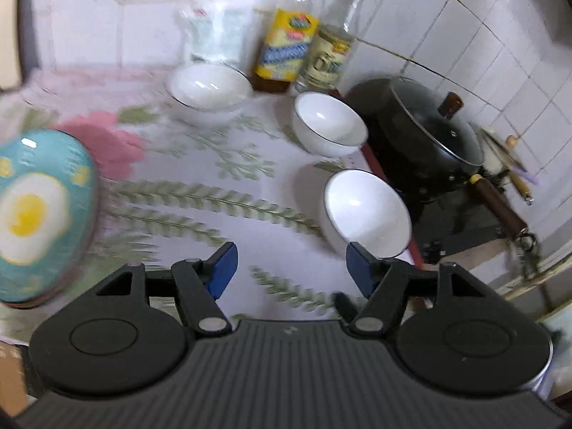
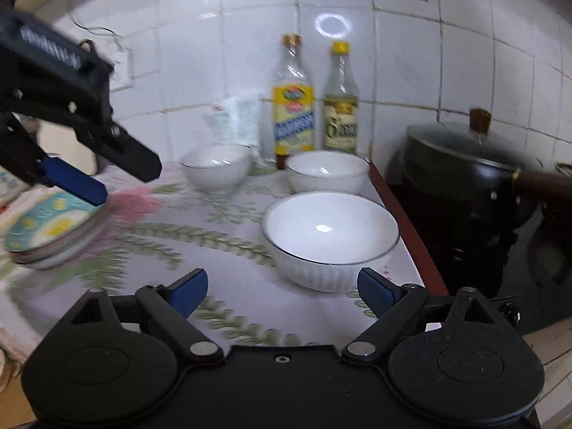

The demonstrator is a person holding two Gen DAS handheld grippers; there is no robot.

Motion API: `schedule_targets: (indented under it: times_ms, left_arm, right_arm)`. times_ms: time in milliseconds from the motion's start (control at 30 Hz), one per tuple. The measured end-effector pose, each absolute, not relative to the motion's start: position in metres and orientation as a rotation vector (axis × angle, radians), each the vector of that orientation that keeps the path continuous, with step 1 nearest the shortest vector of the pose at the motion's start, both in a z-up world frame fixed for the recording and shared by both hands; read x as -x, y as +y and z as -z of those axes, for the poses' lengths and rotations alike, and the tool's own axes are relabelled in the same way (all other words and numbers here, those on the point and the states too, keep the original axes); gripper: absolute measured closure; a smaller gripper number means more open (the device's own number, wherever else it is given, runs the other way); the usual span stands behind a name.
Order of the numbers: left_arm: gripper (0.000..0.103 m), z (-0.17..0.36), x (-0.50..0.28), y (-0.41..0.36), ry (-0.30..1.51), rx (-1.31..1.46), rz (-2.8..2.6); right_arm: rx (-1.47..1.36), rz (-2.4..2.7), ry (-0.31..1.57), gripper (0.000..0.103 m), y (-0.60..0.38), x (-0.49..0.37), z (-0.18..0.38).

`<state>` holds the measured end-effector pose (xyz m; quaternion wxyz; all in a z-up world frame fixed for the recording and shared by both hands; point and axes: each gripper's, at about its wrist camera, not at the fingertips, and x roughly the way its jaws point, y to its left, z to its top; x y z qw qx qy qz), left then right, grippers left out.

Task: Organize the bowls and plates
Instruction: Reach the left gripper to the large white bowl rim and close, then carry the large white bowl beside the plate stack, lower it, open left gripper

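Note:
Three white bowls with dark rims stand on the flowered tablecloth: a near one [image 1: 364,211] [image 2: 330,230], a middle one [image 1: 329,121] [image 2: 327,169] and a far one [image 1: 209,87] [image 2: 216,164]. At the left sits a stack of plates [image 1: 32,214] [image 2: 53,228], the top one teal with a fried-egg picture. My left gripper [image 1: 291,268] is open and empty, the near bowl just past its right pad; in the right wrist view the left gripper [image 2: 130,184] hangs over the plate stack. My right gripper [image 2: 282,289] is wide open and empty, right in front of the near bowl.
Two bottles [image 2: 293,107] [image 2: 341,103] and a plastic bag [image 2: 237,118] stand against the tiled wall. A black pot with a glass lid [image 1: 429,136] [image 2: 464,178] sits on the stove right of the table's red edge [image 2: 411,236].

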<state>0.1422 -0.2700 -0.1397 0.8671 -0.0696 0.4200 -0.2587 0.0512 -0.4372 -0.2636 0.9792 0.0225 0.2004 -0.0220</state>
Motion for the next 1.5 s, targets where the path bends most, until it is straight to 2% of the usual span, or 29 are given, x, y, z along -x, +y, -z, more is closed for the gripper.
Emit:
schedule_targets:
  times_ms: [267, 533, 600, 767, 900, 1200, 1500]
  left_arm:
    - [0.04, 0.173, -0.17, -0.313, 0.921, 0.117, 0.582]
    - [0.046, 0.205, -0.193, -0.348, 0.959, 0.068, 0.605]
    - [0.058, 0.206, -0.196, -0.352, 0.965, 0.074, 0.626]
    - [0.078, 0.206, -0.199, -0.356, 0.96, 0.072, 0.657]
    - [0.083, 0.207, -0.199, -0.356, 0.96, 0.063, 0.646]
    - [0.085, 0.201, -0.191, -0.342, 0.991, 0.03, 0.609]
    - [0.085, 0.169, -0.166, -0.296, 0.988, 0.031, 0.552]
  right_arm:
    - [-0.132, 0.116, 0.453, 0.009, -0.459, -0.086, 0.294]
    - [-0.128, 0.165, 0.489, 0.003, -0.475, -0.105, 0.297]
    - [-0.118, 0.144, 0.497, 0.003, -0.481, -0.108, 0.294]
    - [-0.027, 0.095, 0.473, 0.003, -0.479, -0.113, 0.292]
    - [-0.002, 0.074, 0.452, 0.003, -0.477, -0.118, 0.292]
    - [-0.004, 0.046, 0.479, 0.002, -0.459, -0.114, 0.284]
    - [-0.016, -0.027, 0.403, 0.002, -0.423, -0.08, 0.265]
